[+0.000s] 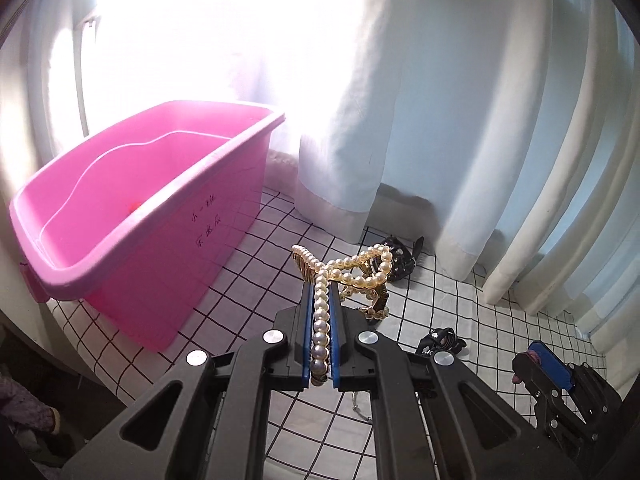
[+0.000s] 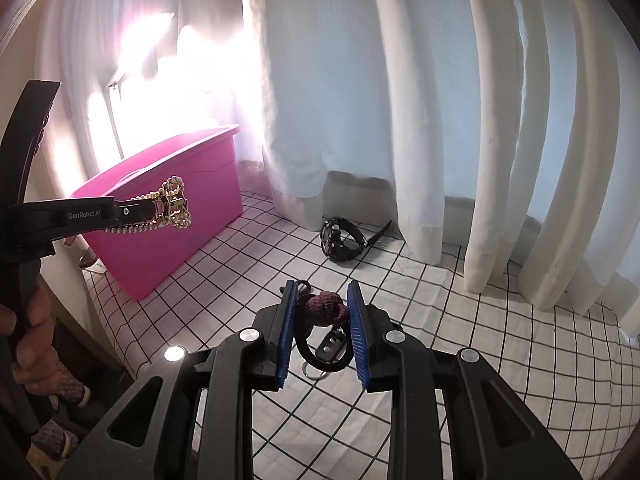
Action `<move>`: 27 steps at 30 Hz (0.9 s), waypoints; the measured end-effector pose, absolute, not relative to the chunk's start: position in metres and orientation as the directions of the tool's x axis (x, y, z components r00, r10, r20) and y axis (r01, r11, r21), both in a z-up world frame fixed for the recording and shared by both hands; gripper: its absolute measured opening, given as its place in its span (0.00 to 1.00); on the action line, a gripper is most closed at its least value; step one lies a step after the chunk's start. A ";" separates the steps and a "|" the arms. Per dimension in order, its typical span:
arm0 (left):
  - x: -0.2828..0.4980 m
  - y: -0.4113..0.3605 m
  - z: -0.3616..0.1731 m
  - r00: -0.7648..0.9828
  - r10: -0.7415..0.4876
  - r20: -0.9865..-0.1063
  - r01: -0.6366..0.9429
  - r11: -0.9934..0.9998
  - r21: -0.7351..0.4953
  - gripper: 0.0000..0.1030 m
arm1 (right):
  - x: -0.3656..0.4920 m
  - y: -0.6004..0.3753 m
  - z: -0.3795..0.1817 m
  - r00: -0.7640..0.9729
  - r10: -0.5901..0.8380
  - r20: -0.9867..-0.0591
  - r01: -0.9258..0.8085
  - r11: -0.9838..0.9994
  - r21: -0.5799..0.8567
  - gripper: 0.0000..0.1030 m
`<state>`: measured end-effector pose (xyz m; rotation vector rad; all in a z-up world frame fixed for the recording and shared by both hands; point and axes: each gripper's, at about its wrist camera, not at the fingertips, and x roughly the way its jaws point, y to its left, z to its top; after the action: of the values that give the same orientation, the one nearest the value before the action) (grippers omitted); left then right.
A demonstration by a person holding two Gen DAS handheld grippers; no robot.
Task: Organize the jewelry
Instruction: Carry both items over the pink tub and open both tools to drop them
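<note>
Here, left claw pinching pearl necklace, right claw pinching maroon hair tie.

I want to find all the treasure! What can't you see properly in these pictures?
- Inside the pink bin: left wrist view shows only a small orange speck; the near wall hides the bottom.
- Pearl necklace: its lower end vanishes between the left gripper's fingers.
- Window: glare whitens it in both views.
- Black watch: its face is too small to read in the right wrist view.

Both grippers, the left gripper and the right gripper, are black plastic with ribbed blue pads, round silver screws and white "GenRobot.AI" lettering.
</note>
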<state>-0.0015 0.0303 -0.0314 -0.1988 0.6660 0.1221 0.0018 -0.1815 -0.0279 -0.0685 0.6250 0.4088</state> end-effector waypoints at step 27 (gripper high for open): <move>0.039 0.256 0.049 0.766 0.256 -0.590 -0.397 0.910 -0.120 0.07 | 0.156 0.099 0.076 0.486 0.694 -0.531 -0.727 0.658 0.196 0.24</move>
<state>0.0395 0.2556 0.0488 -0.2452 0.6023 0.3580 0.1556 0.0990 0.0758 -0.0572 0.6193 0.8651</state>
